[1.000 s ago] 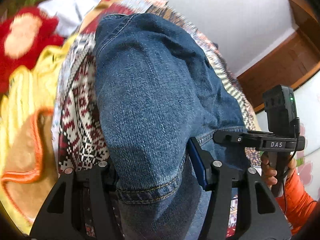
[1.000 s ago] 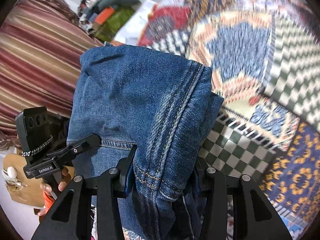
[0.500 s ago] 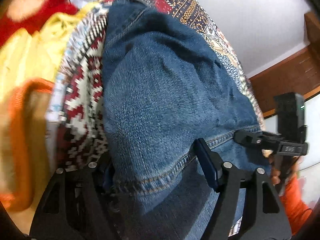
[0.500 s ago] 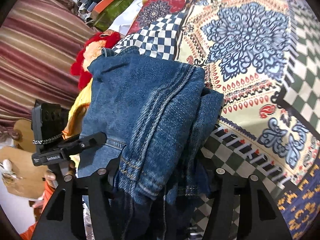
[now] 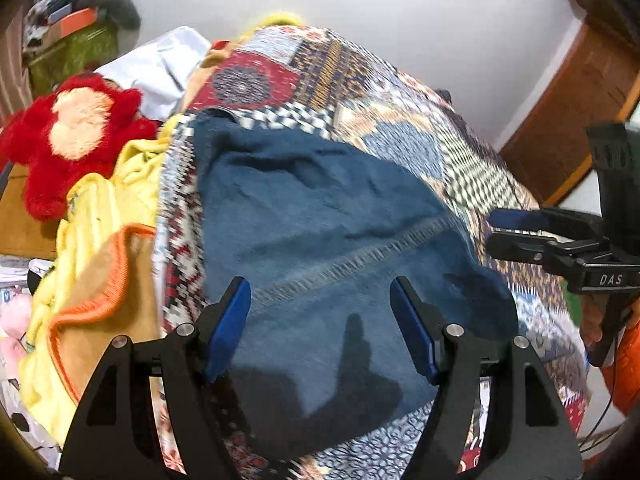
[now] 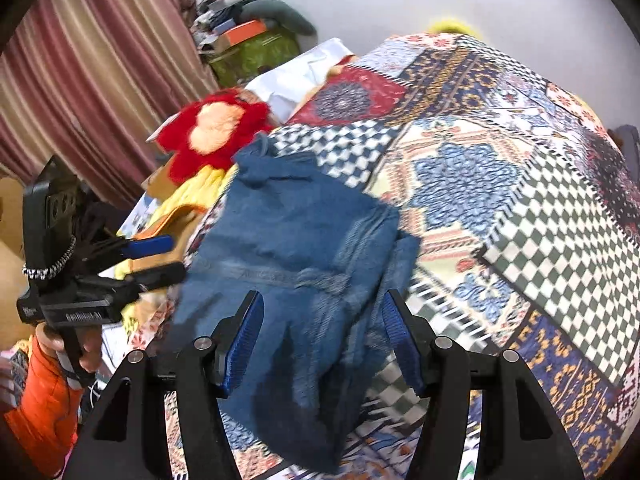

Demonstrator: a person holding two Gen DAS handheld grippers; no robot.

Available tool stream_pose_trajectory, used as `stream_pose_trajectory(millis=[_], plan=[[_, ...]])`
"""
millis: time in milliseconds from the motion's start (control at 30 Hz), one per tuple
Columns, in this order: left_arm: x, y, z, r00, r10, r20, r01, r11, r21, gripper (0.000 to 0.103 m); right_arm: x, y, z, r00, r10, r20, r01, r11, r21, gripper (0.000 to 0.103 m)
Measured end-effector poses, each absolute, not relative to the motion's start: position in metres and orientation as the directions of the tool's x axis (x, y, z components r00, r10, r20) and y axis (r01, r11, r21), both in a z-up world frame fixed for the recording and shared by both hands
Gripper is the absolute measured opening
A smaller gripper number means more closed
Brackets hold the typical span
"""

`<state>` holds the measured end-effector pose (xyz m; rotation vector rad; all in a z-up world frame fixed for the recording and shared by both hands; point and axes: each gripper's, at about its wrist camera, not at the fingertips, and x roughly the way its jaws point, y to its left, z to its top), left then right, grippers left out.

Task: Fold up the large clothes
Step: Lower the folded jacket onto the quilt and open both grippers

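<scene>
A folded pair of blue jeans (image 5: 320, 240) lies on the patterned bedspread (image 5: 420, 152), near its left edge; it also shows in the right wrist view (image 6: 296, 248). My left gripper (image 5: 320, 292) is open and empty, just above the near part of the jeans. My right gripper (image 6: 320, 308) is open and empty, above the near end of the jeans. The right gripper appears in the left wrist view (image 5: 520, 232) at the right, and the left gripper appears in the right wrist view (image 6: 156, 256) at the left.
A red plush toy (image 5: 76, 136), yellow and orange garments (image 5: 92, 248) and a red-white patterned knit (image 5: 176, 240) lie left of the jeans. A striped curtain (image 6: 92, 72) and a cluttered green box (image 6: 256, 48) stand behind. A wooden door frame (image 5: 572, 100) is right.
Both grippers have opened and let go of the jeans. The jeans now lie flat on the bedspread, and both grippers have pulled back and up.
</scene>
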<state>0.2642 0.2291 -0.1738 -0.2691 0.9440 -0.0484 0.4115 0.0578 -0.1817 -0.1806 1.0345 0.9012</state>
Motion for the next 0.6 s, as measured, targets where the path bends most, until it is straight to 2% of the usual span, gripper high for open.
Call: stream_pose_trajectory(millis=[200, 300, 433, 600], plan=[[0.254, 0.184, -0.206, 0.517, -0.127, -0.846, -0.036, 0.985, -0.17, 0.071, 0.388, 0.065, -0.226, 0.183, 0.433, -0.882, -0.764, 0.628, 0.15, 0.059], [0.243, 0.178, -0.211, 0.529, -0.095, -0.843, -0.054, 0.988, -0.145, 0.072, 0.389, 0.045, -0.237, 0.149, 0.459, -0.876, -0.737, 0.642, 0.211, 0.061], [0.227, 0.181, -0.206, 0.527, -0.101, -0.844, -0.087, 0.981, -0.172, 0.072, 0.391, 0.016, -0.234, 0.143, 0.475, -0.868, -0.682, 0.683, 0.261, 0.065], [0.202, 0.18, -0.183, 0.56, -0.045, -0.827, -0.12, 0.984, -0.135, 0.072, 0.374, -0.005, -0.204, 0.224, 0.482, -0.847, -0.664, 0.712, 0.23, 0.065]])
